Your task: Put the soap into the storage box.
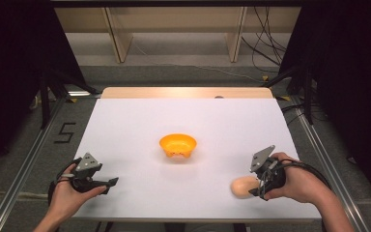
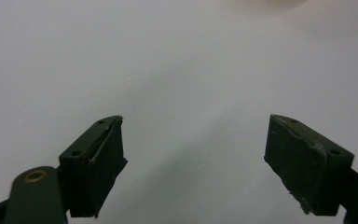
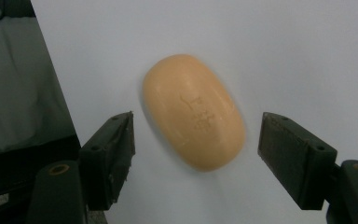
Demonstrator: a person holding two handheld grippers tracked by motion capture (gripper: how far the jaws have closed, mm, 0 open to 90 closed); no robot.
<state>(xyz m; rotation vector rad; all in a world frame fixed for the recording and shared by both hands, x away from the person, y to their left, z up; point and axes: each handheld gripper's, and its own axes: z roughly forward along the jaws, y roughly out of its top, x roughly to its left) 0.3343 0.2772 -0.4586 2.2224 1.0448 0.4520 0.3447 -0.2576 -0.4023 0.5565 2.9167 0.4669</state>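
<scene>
An oval, pale orange bar of soap lies flat on the white table near its front right corner. My right gripper is right beside it, open, with the near end of the soap between the jaws and a gap on each side. An orange bowl stands at the table's middle. My left gripper rests over the front left of the table, open, with bare table between its jaws.
The table's front edge runs close to both hands, and its left edge shows in the right gripper view beside dark floor. Black frame posts and cables stand beyond the table.
</scene>
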